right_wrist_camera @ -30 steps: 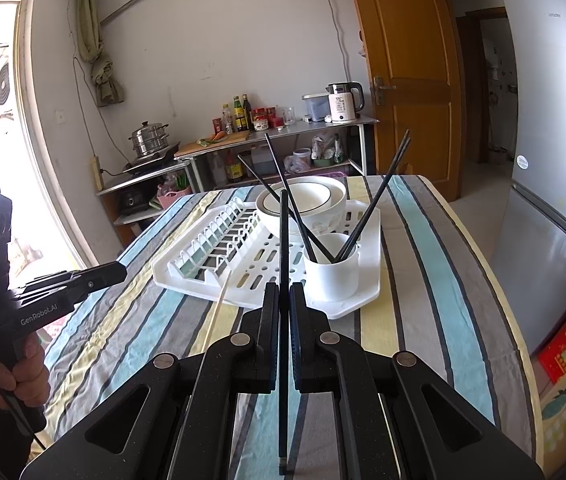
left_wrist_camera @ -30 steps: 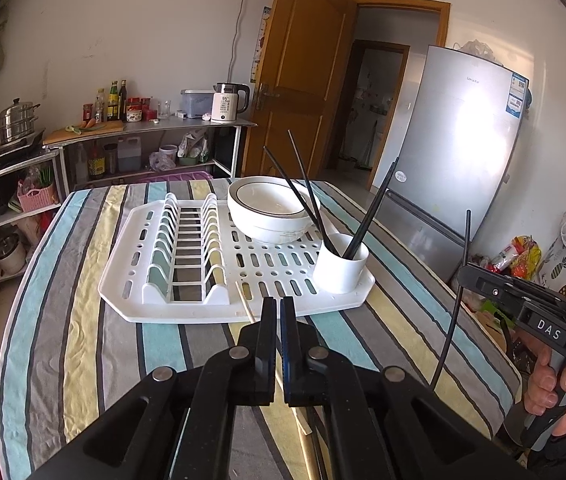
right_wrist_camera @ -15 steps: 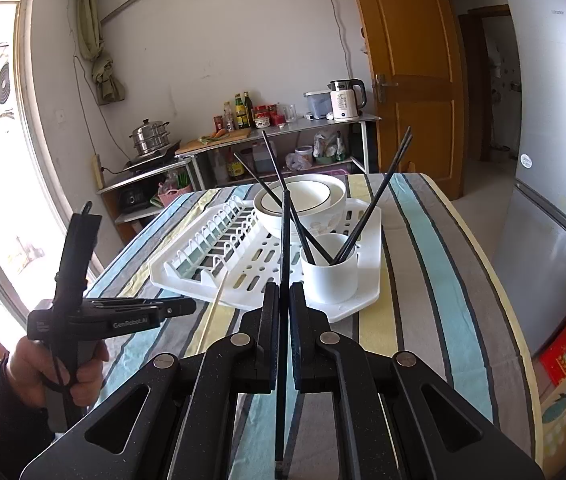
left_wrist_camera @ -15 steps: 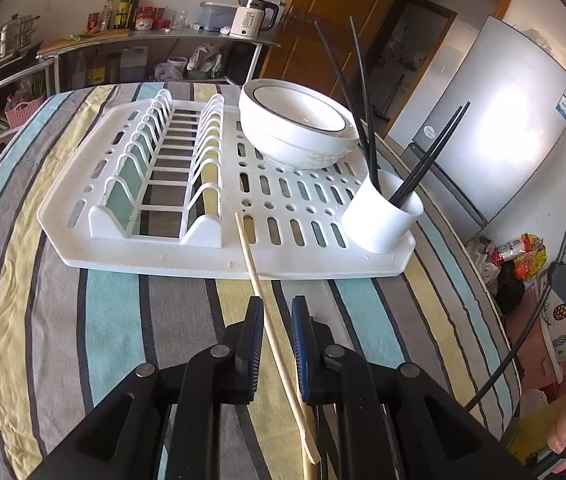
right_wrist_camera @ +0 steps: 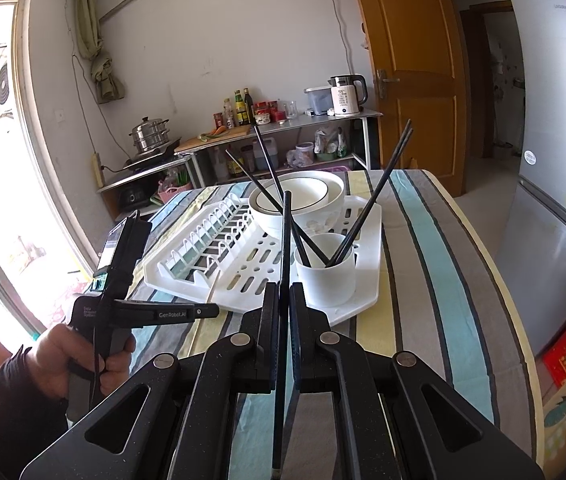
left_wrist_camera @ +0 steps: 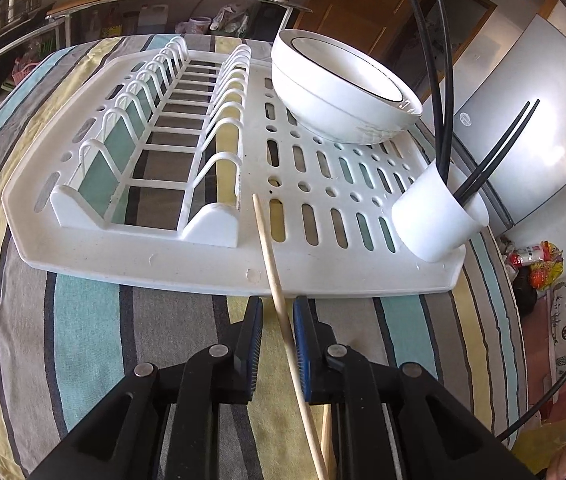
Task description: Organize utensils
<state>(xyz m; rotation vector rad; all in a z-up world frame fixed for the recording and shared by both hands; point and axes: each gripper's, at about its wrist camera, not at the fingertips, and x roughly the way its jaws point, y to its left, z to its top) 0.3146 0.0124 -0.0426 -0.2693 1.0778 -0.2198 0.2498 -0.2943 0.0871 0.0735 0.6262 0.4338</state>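
A wooden chopstick (left_wrist_camera: 271,256) lies with its tip on the front rim of the white drying rack (left_wrist_camera: 163,256) and its length on the striped cloth. My left gripper (left_wrist_camera: 277,312) is open, low over the cloth, with the chopstick between its fingers. My right gripper (right_wrist_camera: 285,290) is shut on a black chopstick (right_wrist_camera: 285,240) that stands upright, short of the rack. A white cup (right_wrist_camera: 327,270) on the rack's near right corner holds several black chopsticks (right_wrist_camera: 375,192); it also shows in the left wrist view (left_wrist_camera: 439,216).
A white bowl (left_wrist_camera: 343,92) sits at the back of the rack (right_wrist_camera: 243,292). The striped tablecloth (right_wrist_camera: 435,280) covers the table. A silver fridge (right_wrist_camera: 555,160) stands right of the table. A shelf with bottles and a kettle (right_wrist_camera: 345,94) lines the far wall.
My left gripper has dropped toward the table, opened and moved forward around the wooden chopstick. My right gripper has stayed in place with the black chopstick.
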